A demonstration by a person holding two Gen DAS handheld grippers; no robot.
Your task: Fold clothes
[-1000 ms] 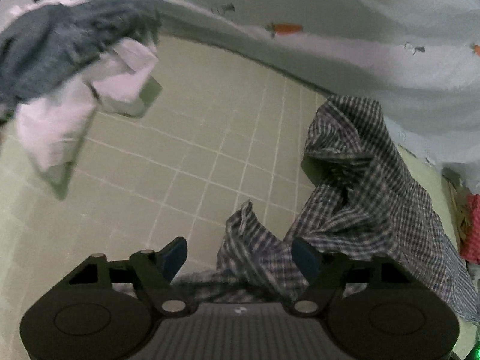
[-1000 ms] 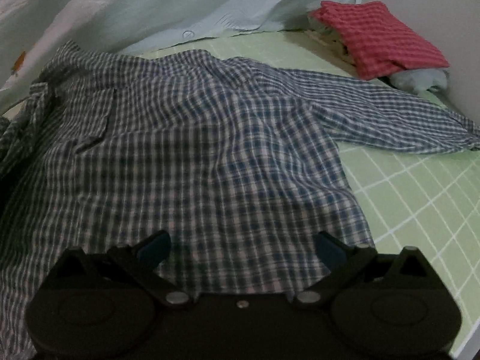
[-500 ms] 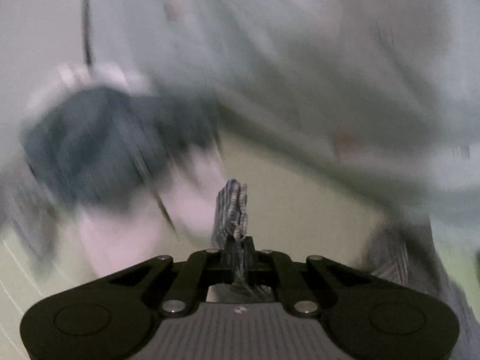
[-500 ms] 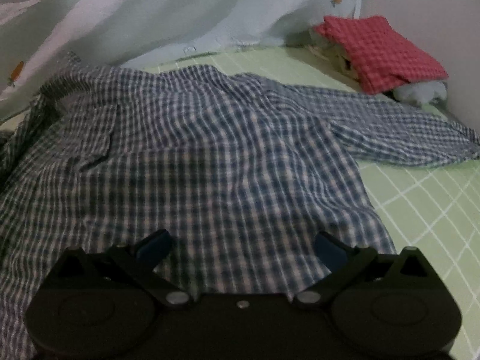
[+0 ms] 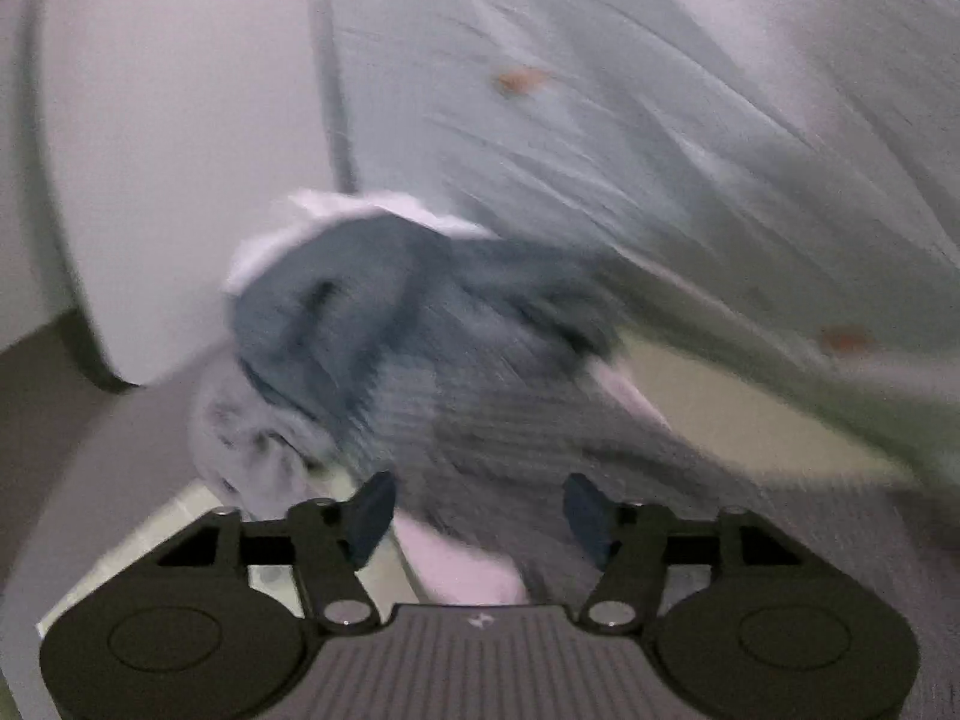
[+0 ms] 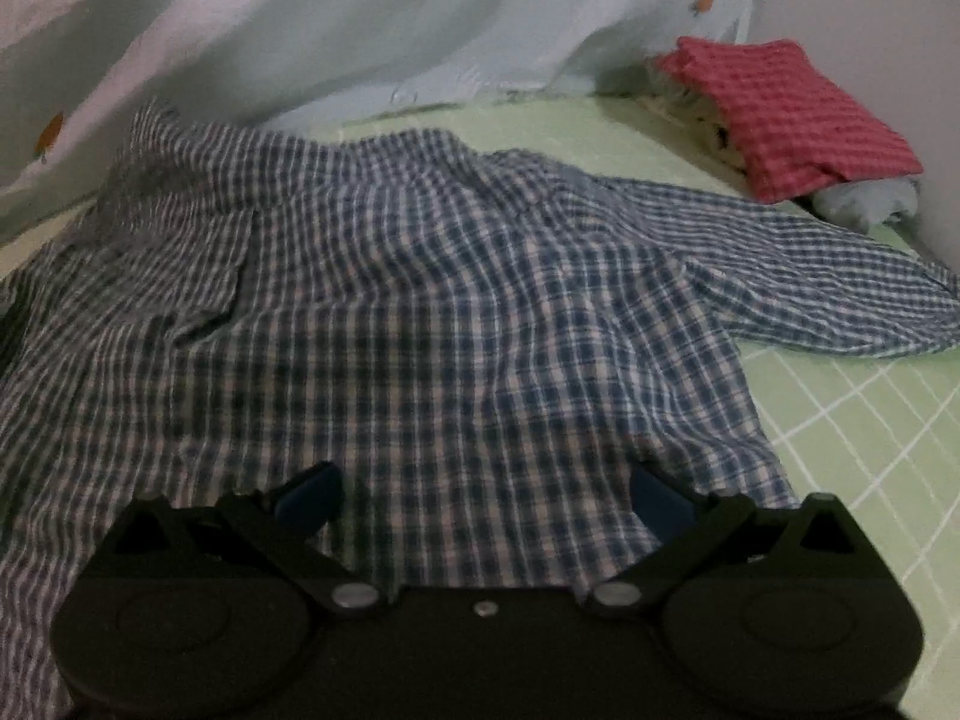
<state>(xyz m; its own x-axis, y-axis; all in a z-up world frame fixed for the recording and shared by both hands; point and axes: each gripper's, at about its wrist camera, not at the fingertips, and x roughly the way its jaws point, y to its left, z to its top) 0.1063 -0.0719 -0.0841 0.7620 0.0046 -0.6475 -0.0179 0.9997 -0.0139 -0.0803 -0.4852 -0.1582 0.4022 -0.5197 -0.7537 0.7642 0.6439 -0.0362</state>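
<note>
A blue-and-white checked shirt (image 6: 420, 312) lies spread on the green gridded sheet (image 6: 870, 432), one sleeve (image 6: 840, 300) stretched out to the right. My right gripper (image 6: 486, 498) hovers low over the shirt's near part, open, with nothing pinched. The left wrist view is smeared by motion. There my left gripper (image 5: 477, 516) has its jaws opening. Blurred checked cloth (image 5: 540, 450) lies just beyond and below the blue pads (image 5: 372, 510), which do not press on it.
A heap of blue-grey and white clothes (image 5: 372, 324) sits straight ahead of the left gripper, by a white wall (image 5: 150, 120). Pale blue fabric with small orange prints (image 5: 660, 120) hangs along the back. A folded red checked cloth (image 6: 792, 114) lies at the back right.
My left gripper shut on a fold of the checked shirt, rose and swung toward the clothes heap, and now its jaws stand apart again. The right gripper has stayed in place, open.
</note>
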